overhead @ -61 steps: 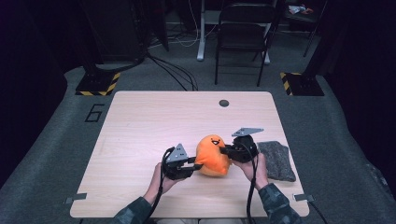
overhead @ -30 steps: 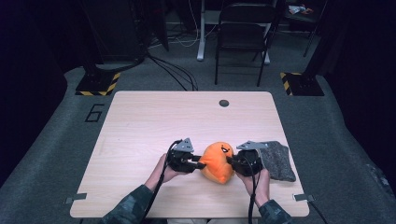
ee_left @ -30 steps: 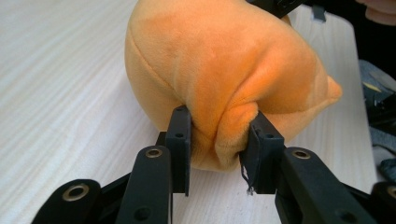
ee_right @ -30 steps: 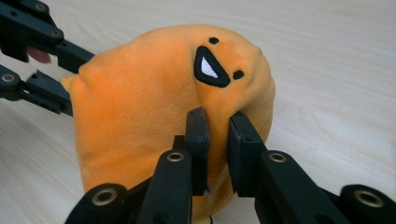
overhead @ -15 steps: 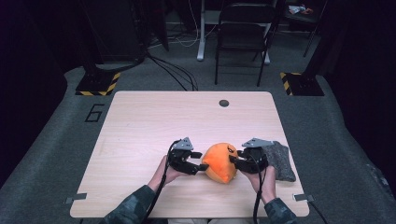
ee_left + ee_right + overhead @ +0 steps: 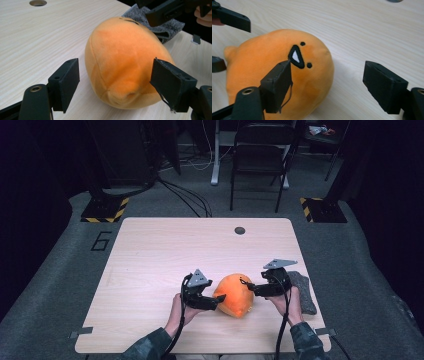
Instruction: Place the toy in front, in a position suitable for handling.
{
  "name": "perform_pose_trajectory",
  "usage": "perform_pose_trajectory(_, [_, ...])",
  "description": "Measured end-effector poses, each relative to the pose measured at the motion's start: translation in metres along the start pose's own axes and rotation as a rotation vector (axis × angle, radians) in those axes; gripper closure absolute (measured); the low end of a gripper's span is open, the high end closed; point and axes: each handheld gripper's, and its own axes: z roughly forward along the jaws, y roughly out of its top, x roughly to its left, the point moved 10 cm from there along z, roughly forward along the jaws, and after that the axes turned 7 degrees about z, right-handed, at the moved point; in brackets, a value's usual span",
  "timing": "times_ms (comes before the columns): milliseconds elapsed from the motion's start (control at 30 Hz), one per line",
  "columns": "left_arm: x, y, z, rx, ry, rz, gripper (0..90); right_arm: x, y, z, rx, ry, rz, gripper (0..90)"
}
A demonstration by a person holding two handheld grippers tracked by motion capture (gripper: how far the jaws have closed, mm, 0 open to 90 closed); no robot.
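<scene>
Now both tools stand wide, and their jaws have just been opening. Seen from its own view, the left gripper has its two black pads spread apart, with the orange plush toy bulging between them; the left pad stands clear of the fabric with bare wood showing in the gap, while the right pad sits at the toy's flank, and whether it brushes the fabric I cannot tell. It grips nothing.

The right gripper is likewise spread in its own view: its left pad lies in front of the toy's embroidered face, just under the small black-edged mouth and two dot eyes, and its right pad hangs over bare table, well off the plush. Nothing is pinched between them.

From the high view the left gripper points at the toy from the person's left and the right gripper from the person's right, each in a hand, with cables trailing back toward the sleeves. The toy rests on the light wooden table, in the near half and slightly right of centre, lying on its side with its face toward the right gripper.

Just beyond the right gripper lies a grey cloth at the table's right edge. A round hole sits near the far edge, and a dark chair stands on the floor past it.
</scene>
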Motion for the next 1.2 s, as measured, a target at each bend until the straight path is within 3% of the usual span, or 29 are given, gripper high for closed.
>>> perform_pose_trajectory(200, [-0.003,-0.008,0.003,0.024,-0.004,-0.005,30.9,0.006,-0.001,0.015,0.044,0.049,-0.019,24.2])
perform_pose_trajectory(267, [-0.004,-0.01,0.004,0.026,-0.014,-0.012,38.5,0.006,-0.002,0.02,0.054,0.068,-0.028,34.2])
perform_pose_trajectory(300, [-0.004,-0.012,0.005,0.03,-0.016,-0.009,38.5,0.006,-0.002,0.02,0.054,0.068,-0.028,34.2])
perform_pose_trajectory(333, [-0.005,-0.014,0.006,0.039,-0.02,-0.013,43.7,0.01,-0.005,0.022,0.087,0.1,-0.02,39.6])
perform_pose_trajectory(400, [-0.005,-0.019,0.009,0.057,-0.019,-0.009,53.9,0.015,-0.012,0.03,0.112,0.152,-0.047,49.8])
perform_pose_trajectory(467, [-0.004,-0.023,0.01,0.064,-0.02,-0.014,59.2,0.017,-0.014,0.032,0.113,0.154,-0.059,57.7])
perform_pose_trajectory(533, [-0.004,-0.026,0.011,0.063,-0.023,-0.02,63.8,0.019,-0.015,0.034,0.124,0.137,-0.062,65.3])
perform_pose_trajectory(633, [-0.003,-0.024,0.009,0.043,-0.015,0.001,68.7,0.022,-0.014,0.034,0.119,0.128,-0.055,70.9])
perform_pose_trajectory(767, [-0.001,-0.018,0.005,0.019,-0.041,-0.008,74.1,0.026,-0.006,0.024,0.081,0.096,-0.032,77.4])
perform_pose_trajectory(933, [0.009,-0.008,-0.004,-0.006,-0.053,-0.014,74.8,0.032,0.001,0.017,0.043,0.059,-0.04,78.4])
perform_pose_trajectory(1100, [0.017,0.001,-0.013,-0.006,-0.087,0.022,74.8,0.038,0.005,0.011,0.015,0.039,-0.031,78.6])
perform_pose_trajectory(1200, [0.019,0.004,-0.015,-0.008,-0.099,0.024,74.7,0.044,0.005,0.006,0.002,0.004,-0.01,78.8])
